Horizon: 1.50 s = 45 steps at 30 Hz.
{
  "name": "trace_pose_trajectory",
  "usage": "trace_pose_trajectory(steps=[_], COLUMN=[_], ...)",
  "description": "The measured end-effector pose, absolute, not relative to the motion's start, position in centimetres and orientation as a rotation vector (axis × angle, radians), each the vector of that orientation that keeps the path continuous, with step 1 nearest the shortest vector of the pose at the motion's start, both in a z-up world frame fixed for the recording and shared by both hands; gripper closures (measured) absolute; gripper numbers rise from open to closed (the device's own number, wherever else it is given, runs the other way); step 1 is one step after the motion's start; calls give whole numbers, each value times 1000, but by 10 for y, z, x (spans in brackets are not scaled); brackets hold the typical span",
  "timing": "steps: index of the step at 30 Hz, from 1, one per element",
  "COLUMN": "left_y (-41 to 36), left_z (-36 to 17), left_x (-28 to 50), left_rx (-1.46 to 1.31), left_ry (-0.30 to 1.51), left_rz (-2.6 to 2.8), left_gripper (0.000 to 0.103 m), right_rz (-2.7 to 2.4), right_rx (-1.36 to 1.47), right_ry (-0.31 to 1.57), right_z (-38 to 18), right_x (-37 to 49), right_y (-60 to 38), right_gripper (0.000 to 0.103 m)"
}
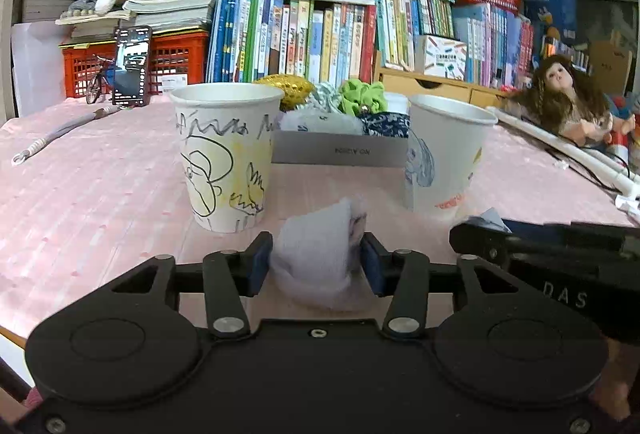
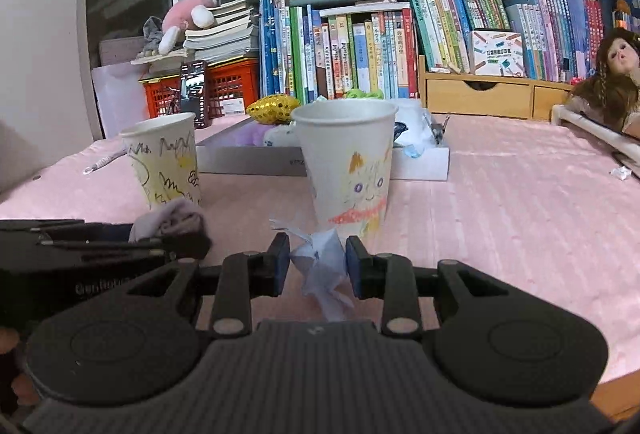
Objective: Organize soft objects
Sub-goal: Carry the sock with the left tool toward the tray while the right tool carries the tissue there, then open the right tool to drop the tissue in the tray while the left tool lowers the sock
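Soft bits sit in front of the two paper cups on the pink cloth, prob staged one per cup. L→R: left cup [image 1: 227, 154] w/ scribbles, then pale cloth wad [image 1: 320, 254] between left gripper [image 1: 318, 264] pads, both look in contact = light grasp. Right cup [image 2: 346, 166], blue crumpled scrap [image 2: 320, 266] between right gripper [image 2: 318, 264]; left pad stands clear, so released. Grey box [image 1: 340, 152] behind holds more
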<state>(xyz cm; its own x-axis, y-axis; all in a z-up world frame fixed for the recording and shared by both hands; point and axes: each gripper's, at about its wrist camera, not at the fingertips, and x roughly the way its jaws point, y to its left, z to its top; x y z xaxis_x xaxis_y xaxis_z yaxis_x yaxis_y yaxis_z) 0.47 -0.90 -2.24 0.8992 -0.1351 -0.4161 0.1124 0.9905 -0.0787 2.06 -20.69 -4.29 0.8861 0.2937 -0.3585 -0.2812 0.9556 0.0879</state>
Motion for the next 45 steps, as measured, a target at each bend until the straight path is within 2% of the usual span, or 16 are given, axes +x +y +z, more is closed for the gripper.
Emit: trace_pose_trajectory(steps=[1, 4, 8, 12, 13, 14, 15, 17, 18, 31, 45], left_y=[-9, -8, -10, -14, -14, -15, -16, -17, -17, -18, -18], left_z=[-23, -25, -31, -33, -33, -33, -32, -29, -27, 32, 88], left_x=[5, 5, 8, 7, 8, 7, 6, 5, 5, 2, 48], left_rx=[-54, -52, -50, -20, -19, -16, -8, 3, 2, 52, 76], left_ry=[428, 414, 432, 418, 420, 421, 421, 422, 425, 372, 345], left_rz=[-127, -121, -122, -116, -119, -122, -121, -121, -125, -177, -175], left_gripper=[53, 49, 47, 49, 52, 59, 60, 63, 63, 63, 63], right_rz=[294, 260, 235, 204, 197, 193, 188, 188, 187, 216, 212], right_rx=[43, 65, 90, 91, 93, 94, 93, 86, 84, 50, 16], right_ry=[373, 353, 352, 339, 334, 334, 334, 334, 331, 275, 247], right_z=[-44, -48, -53, -58, -59, -59, -59, -57, -56, -9, 46], right_x=[20, 18, 20, 19, 18, 18, 18, 16, 15, 9, 34], right_y=[-207, -208, -209, -205, -204, -204, -203, -201, -200, -194, -195], right_gripper=[49, 38, 35, 35, 35, 35, 35, 56, 59, 59, 58])
